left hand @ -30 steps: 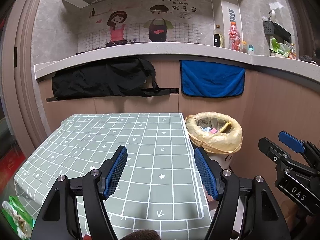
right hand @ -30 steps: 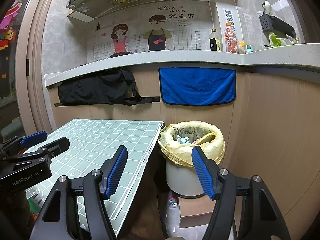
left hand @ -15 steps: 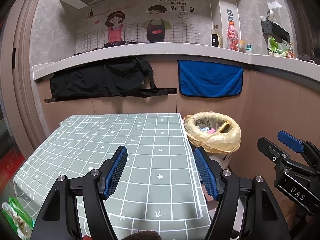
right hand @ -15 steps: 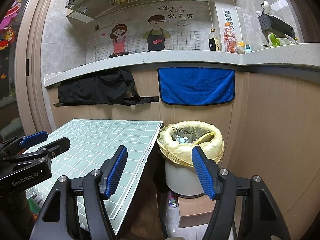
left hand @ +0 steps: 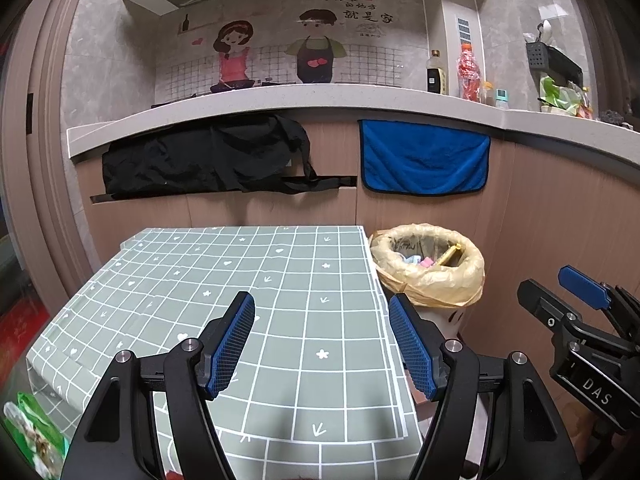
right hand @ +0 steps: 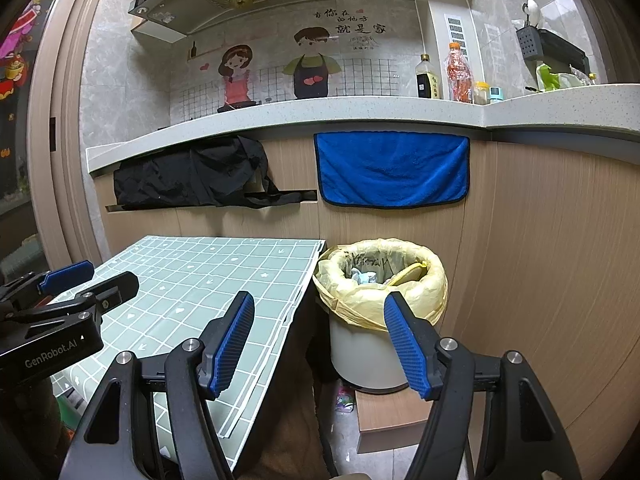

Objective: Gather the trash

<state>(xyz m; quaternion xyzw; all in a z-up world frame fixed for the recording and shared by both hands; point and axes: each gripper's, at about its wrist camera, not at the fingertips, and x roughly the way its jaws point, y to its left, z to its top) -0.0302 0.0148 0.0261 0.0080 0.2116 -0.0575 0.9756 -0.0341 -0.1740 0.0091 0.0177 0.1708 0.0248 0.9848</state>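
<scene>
1. Both claws stand wide apart and carry nothing. The left gripper (left hand: 322,344) hangs over the checked table (left hand: 224,280) in the lower centre of its frame. The right gripper (right hand: 318,344) sits lower centre of its own frame, pointed at the gap between the table edge and the bin (right hand: 366,344).

2. Risk, judged: no loose trash shows on the tabletop, so a hand may sweep for a target that is not there. What can be seen lies low: a small colourful wrapper (right hand: 345,399) on the floor at the bin's foot, lower centre of the right view, and a green packet (left hand: 34,432) in the lower left corner of the left view, beside and below the table.

3. Risk, judged: reaching for the wrapper means going down between table edge, bin and a low wooden step (right hand: 390,416). A finger could catch the yellow liner (right hand: 400,304) and pull it off the rim, or nudge the bin.

4. Risk, judged: thin film may slip from the pads or be only partly caught.

5. Risk, judged: the grippers sit close side by side, each visible at the edge of the other's frame. A crossing reach could knock them together.

6. Condition of the task's thing: the bin stands right of the table, against the wooden cabinet front. It is pale and round, and the crumpled liner is folded over its rim. It already holds scraps, blue, pink and yellow, below the rim.
</scene>
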